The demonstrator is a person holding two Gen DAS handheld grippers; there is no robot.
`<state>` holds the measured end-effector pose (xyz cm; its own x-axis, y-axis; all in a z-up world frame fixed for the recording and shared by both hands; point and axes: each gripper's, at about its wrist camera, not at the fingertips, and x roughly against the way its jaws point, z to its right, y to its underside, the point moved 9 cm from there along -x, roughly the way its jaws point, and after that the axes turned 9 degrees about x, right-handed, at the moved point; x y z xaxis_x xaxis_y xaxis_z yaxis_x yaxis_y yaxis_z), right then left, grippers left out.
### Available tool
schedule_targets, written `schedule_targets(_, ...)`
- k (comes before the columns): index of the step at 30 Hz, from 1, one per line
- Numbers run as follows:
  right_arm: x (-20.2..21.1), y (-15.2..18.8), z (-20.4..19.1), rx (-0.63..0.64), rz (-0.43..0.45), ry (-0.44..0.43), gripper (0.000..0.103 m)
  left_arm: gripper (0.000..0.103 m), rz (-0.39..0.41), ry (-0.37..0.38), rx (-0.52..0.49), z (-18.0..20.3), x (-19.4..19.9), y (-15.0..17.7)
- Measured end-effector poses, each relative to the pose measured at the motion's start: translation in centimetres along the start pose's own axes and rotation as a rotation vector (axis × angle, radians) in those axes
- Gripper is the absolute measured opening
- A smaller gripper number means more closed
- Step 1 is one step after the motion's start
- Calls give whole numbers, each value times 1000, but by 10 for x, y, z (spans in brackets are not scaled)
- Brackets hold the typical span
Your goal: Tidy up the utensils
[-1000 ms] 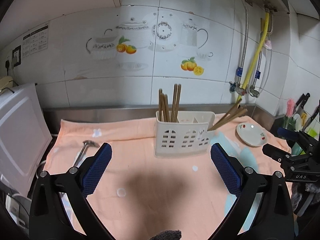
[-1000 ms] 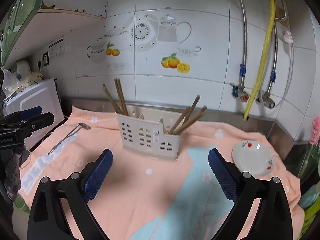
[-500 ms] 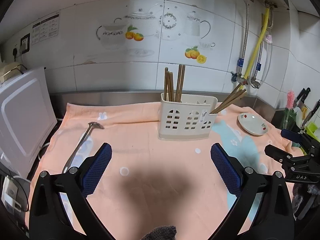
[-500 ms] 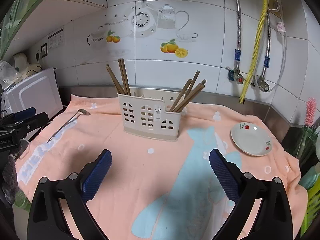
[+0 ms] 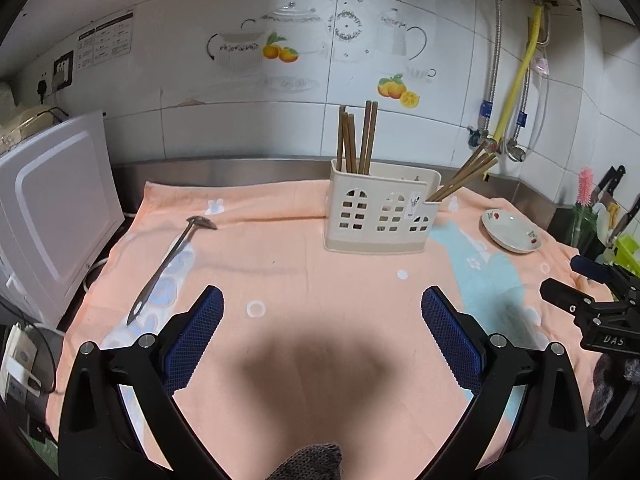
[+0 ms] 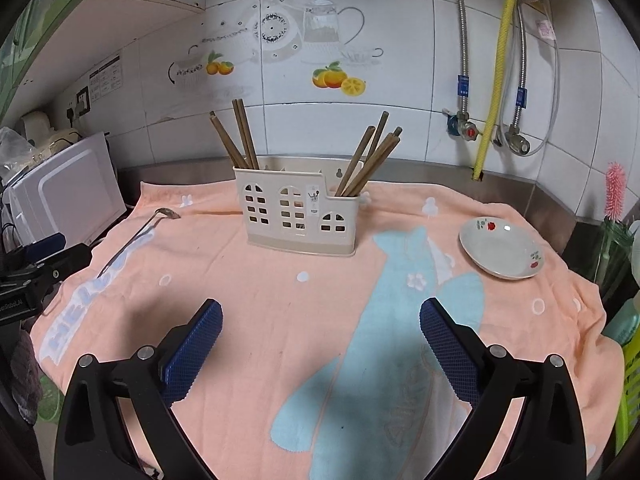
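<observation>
Peach terry towel [image 6: 248, 300] spread over the counter, cream plastic utensil caddy [image 6: 298, 216] standing on it toward the tiled wall, brown wooden chopsticks [image 6: 240, 136] in its left and right compartments, long steel ladle [image 5: 168, 260] lying left of it, small white ceramic saucer [image 6: 500, 248] to its right

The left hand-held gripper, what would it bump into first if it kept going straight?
Probably the white utensil holder; only bare towel lies before it. The left hand-held gripper is open and empty. Depth is uncertain.

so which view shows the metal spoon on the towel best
The left wrist view. The spoon lies fully visible there, bowl to handle tip, beside the left claw. In the right wrist view the spoon sits far left, thin and distorted, its lower handle hard to follow.
</observation>
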<state>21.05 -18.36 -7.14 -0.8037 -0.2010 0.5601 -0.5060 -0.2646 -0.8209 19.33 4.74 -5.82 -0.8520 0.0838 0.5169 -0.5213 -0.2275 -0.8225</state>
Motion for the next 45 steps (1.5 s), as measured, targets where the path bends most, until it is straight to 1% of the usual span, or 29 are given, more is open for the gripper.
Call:
schedule_targets(9,-1,6,-8,11,-13,-10,96,98,-19,-5,-4,0,3,13)
schedule_targets(45,2,7,-12,11,-12,-17,96,98,-40,5,-9,6,3,22)
